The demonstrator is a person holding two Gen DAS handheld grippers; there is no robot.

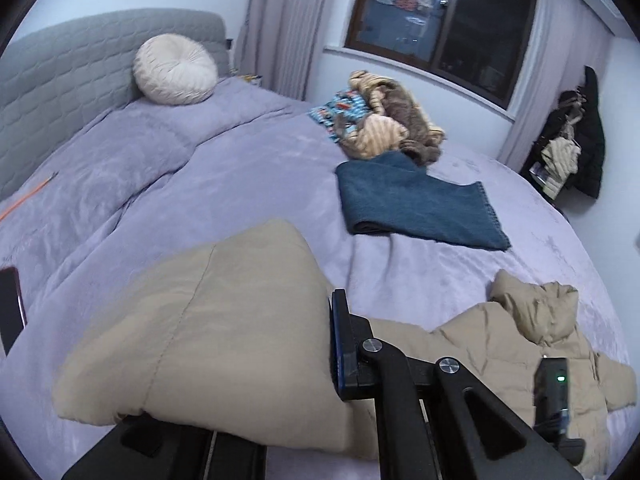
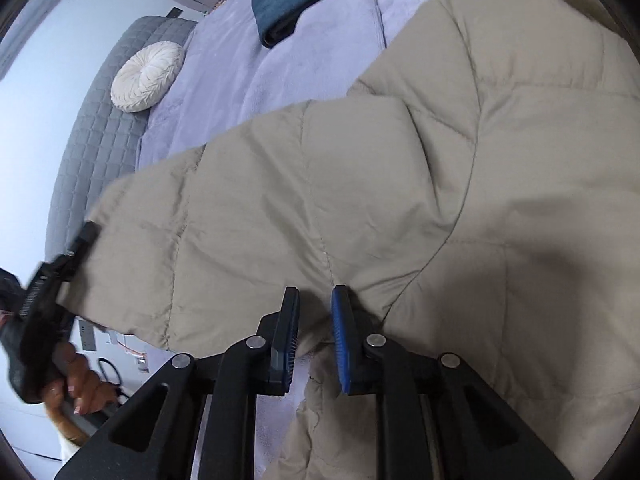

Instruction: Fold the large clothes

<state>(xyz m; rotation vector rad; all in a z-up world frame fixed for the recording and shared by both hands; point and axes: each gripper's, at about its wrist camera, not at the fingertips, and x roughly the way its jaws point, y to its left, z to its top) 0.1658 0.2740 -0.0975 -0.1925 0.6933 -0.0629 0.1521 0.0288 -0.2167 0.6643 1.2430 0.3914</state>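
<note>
A beige puffer jacket [image 1: 500, 340] lies on the lilac bed cover [image 1: 240, 168], its hood [image 1: 536, 304] toward the right. My left gripper [image 1: 320, 320] is shut on one sleeve [image 1: 220, 320] and holds it lifted off the bed; the sleeve drapes over and hides one finger. In the right wrist view the same sleeve [image 2: 240, 208] stretches left to the left gripper [image 2: 86, 236], held by a hand [image 2: 80, 388]. My right gripper [image 2: 316, 320] is shut on a fold of the jacket [image 2: 500, 180] near where the sleeve joins the body.
A folded dark blue blanket [image 1: 416, 208] lies beyond the jacket, with a pile of loose clothes [image 1: 380, 120] behind it. A round cream cushion [image 1: 176, 70] leans on the grey headboard [image 1: 60, 80]. A phone [image 1: 10, 308] sits at the left edge. Coats [image 1: 580, 140] hang at the right wall.
</note>
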